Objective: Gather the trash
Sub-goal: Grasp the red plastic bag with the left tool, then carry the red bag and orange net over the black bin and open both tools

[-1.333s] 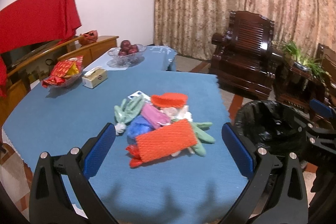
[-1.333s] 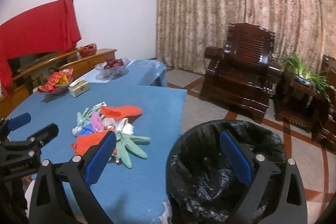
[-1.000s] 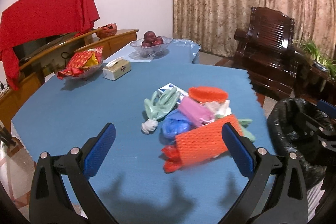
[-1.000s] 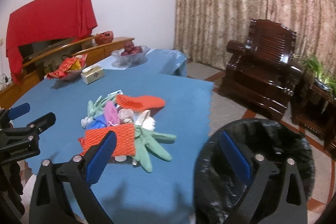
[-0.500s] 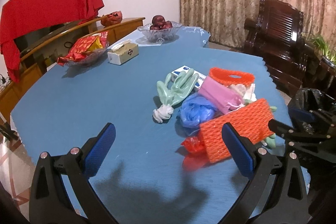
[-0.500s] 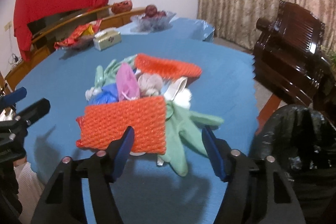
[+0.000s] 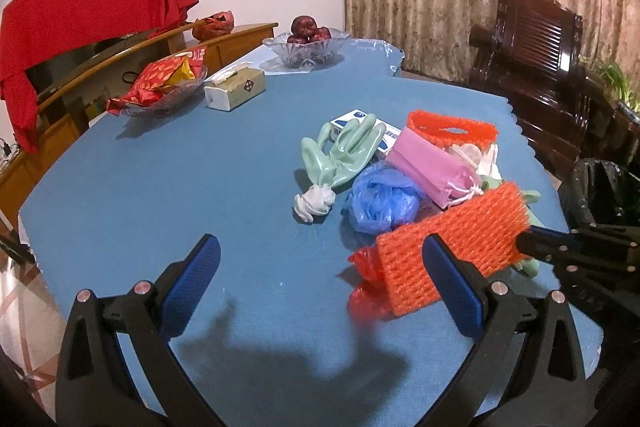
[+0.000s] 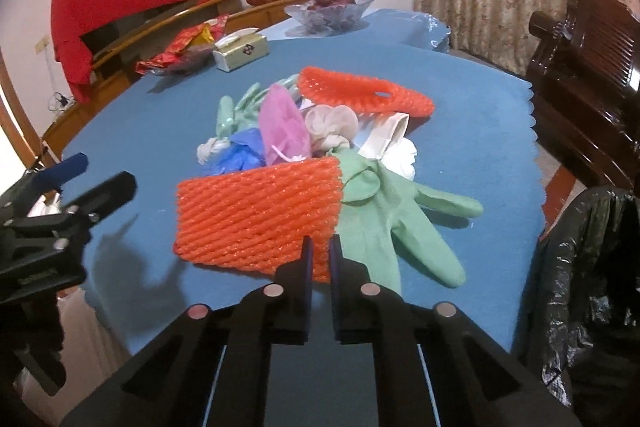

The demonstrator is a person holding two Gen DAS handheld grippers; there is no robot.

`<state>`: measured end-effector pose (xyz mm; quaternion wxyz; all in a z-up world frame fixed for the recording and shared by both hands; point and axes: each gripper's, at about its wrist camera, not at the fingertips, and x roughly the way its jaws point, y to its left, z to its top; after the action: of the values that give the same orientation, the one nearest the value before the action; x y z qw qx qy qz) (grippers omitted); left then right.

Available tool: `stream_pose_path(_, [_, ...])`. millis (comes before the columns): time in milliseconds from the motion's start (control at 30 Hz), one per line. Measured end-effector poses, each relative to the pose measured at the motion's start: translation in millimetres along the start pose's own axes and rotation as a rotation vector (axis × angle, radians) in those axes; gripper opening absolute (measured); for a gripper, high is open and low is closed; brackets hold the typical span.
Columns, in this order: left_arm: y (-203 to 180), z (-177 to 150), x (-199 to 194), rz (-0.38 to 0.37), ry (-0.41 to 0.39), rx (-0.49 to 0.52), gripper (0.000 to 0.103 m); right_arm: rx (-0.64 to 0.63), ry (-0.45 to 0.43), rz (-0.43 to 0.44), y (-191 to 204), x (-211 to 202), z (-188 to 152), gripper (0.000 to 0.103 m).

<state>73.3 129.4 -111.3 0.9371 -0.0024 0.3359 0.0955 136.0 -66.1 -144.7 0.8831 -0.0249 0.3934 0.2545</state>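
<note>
A pile of trash lies on the blue table (image 7: pixel 160 187): an orange foam net (image 8: pixel 260 211), green rubber gloves (image 8: pixel 392 219), a blue plastic bag (image 7: pixel 380 199), a pink pouch (image 7: pixel 428 163) and a second orange net (image 8: pixel 360 95). My right gripper (image 8: pixel 319 255) is shut on the near edge of the orange foam net (image 7: pixel 452 243), one edge of which is raised off the table. My left gripper (image 7: pixel 320 283) is open and empty above the table's near edge, left of the pile. A bin with a black bag (image 8: pixel 592 267) stands right of the table.
At the table's far side are a tissue box (image 7: pixel 235 89), a dish of red snack packets (image 7: pixel 160 87) and a glass bowl of red fruit (image 7: pixel 308 45). A dark wooden armchair (image 7: pixel 532 67) stands at the right. A sideboard with a red cloth (image 7: pixel 92 7) is at the left.
My right gripper moved in onto the pile and closed from open onto the orange foam net. My left gripper drew a little closer to the table and stayed open.
</note>
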Motion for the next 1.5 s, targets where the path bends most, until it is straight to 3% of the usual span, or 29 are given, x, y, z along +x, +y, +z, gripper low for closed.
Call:
stream_pose_path(333, [-10.9,-10.3,2.6,-0.017,0.015,0.015,0.098,0.044,-0.018,-0.032,-18.6,-40.5,-9.9,0.007])
stream_pose_path(433, [-17.0,-15.6,7.3,-0.027,0.027,0.029,0.093,0.058,-0.014,-0.059,-26.6,-45.5,-13.0,0.007])
stream_pose_path(500, [-21.5,-19.0,13.2,-0.032,0.038,0.042,0.080,0.076,-0.005,-0.074,-34.0,-44.8,-15.7,0.007])
stream_pose_path(733, [-34.3,-26.0,45.1,-0.086,0.111,0.063,0.070,0.098,0.018,-0.074,-40.2,-34.4,-20.9,0.007])
stream_pose_path(833, [-38.5,-27.7,55.6,-0.138,0.148,0.062,0.053,0.095,0.020,-0.066,-40.2,-32.2,-20.8,0.007])
stream_pose_path(867, [-38.8,-28.4,58.5,-0.165,0.162,0.055,0.043,0.095,0.020,-0.063,-39.6,-32.0,-19.8,0.007])
stream_pose_path(1000, [-41.2,-29.2,58.0,-0.196,0.160,0.050,0.025,0.091,0.010,-0.055,-38.2,-35.2,-17.8,0.007])
stream_pose_path(1500, [-49.9,-1.1,-20.1,-0.219,0.026,0.052,0.021,0.053,-0.123,-0.036,-25.2,-100.5,-0.1,0.007])
